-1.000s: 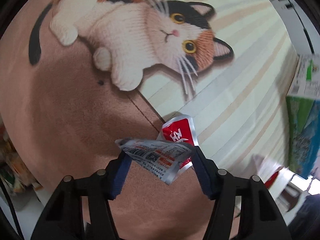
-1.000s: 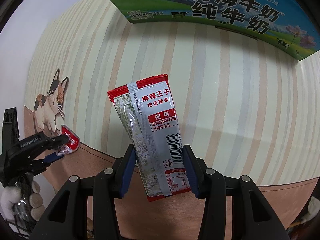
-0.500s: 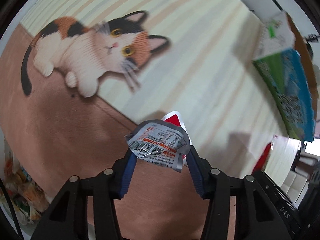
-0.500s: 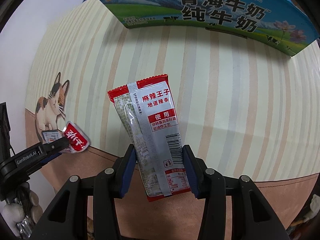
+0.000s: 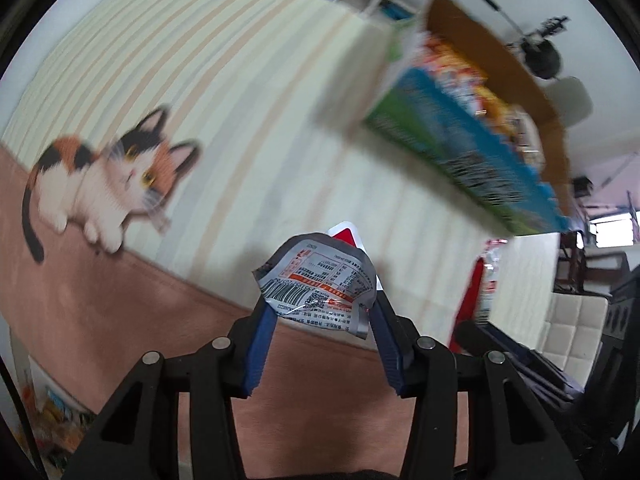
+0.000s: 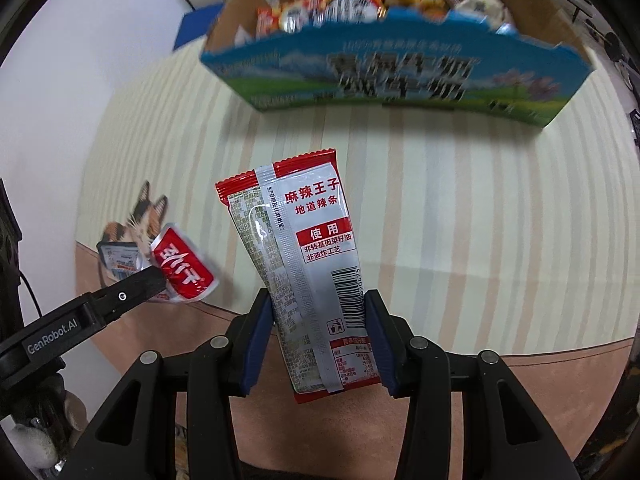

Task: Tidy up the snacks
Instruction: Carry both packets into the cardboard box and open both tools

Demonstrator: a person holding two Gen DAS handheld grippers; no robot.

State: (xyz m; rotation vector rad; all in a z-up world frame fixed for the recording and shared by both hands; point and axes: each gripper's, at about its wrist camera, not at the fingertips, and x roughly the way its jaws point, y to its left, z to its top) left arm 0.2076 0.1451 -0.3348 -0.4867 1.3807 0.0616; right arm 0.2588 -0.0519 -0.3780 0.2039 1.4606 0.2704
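Observation:
My left gripper (image 5: 320,312) is shut on a small crumpled red and silver snack packet (image 5: 320,280), held above the mat; the same packet shows in the right wrist view (image 6: 180,268). My right gripper (image 6: 316,320) is shut on a longer red and silver spicy-strip packet (image 6: 308,264), held upright. A blue and green milk carton box (image 6: 384,76) full of snack packs stands ahead, at the far side of the striped mat; it shows blurred in the left wrist view (image 5: 460,132). The right gripper and its packet appear at the right in the left wrist view (image 5: 476,288).
The striped mat (image 6: 480,220) carries a calico cat picture (image 5: 112,172) on its left part and a brown band (image 5: 120,320) near me. More snack packs lie at the lower left edge (image 5: 52,432). White seats (image 5: 576,328) stand to the right.
Both grippers have risen and moved toward the box with their packets. The box's open top and the snacks inside have come into view. The left view has swung right.

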